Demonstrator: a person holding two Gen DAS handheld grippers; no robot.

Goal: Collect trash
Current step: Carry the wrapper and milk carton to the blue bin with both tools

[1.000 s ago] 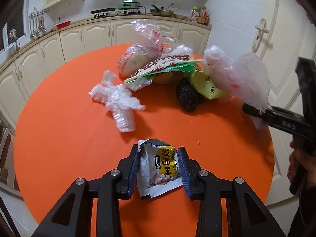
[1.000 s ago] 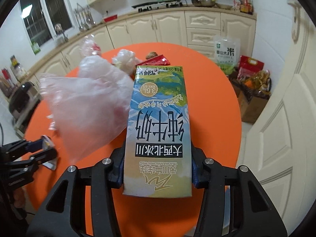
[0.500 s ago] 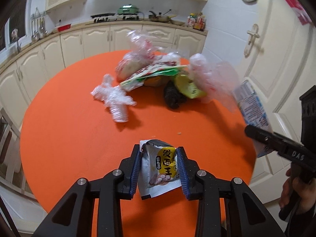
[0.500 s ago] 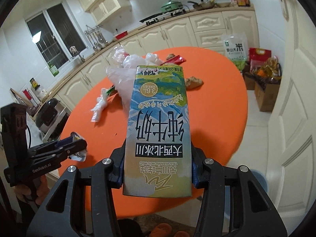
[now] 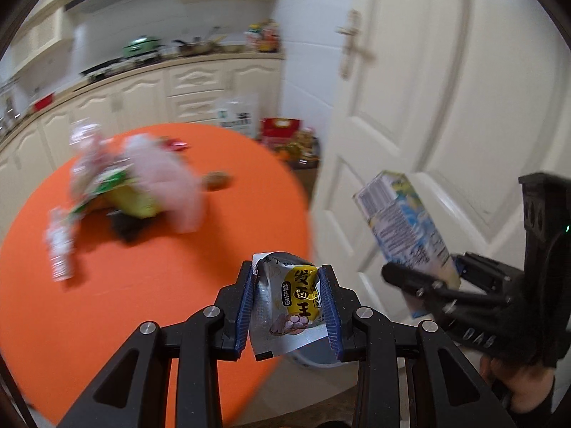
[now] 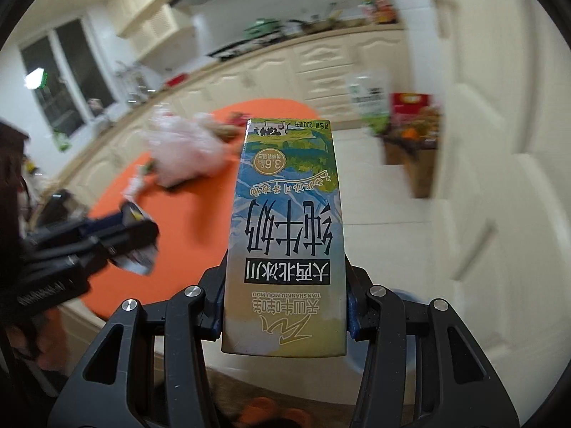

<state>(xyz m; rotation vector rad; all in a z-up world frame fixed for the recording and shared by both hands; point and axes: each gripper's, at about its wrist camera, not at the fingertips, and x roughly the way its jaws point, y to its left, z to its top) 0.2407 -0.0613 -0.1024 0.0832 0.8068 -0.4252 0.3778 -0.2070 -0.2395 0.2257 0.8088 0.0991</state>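
Observation:
My left gripper (image 5: 288, 303) is shut on a silver and yellow snack packet (image 5: 291, 305), held at the right edge of the round orange table (image 5: 107, 267). My right gripper (image 6: 285, 306) is shut on a blue and green milk carton (image 6: 287, 221), held in the air beyond the table edge, over the tiled floor. The carton (image 5: 403, 228) and right gripper (image 5: 446, 285) also show in the left wrist view at the right. The left gripper with the packet (image 6: 137, 235) shows in the right wrist view at the left. A pile of plastic bags and wrappers (image 5: 142, 182) lies on the table.
A white door (image 5: 446, 107) stands close on the right. Bags and a cardboard box (image 6: 410, 135) sit on the floor by the cream kitchen cabinets (image 5: 178, 89). A small brown object (image 5: 217, 180) lies on the table near the pile. A grey-white round rim (image 5: 310, 351) shows just under the packet.
Both grippers have swung to the right, away from the table, each still holding its item. The trash pile now lies far to the left and the view is blurred by motion.

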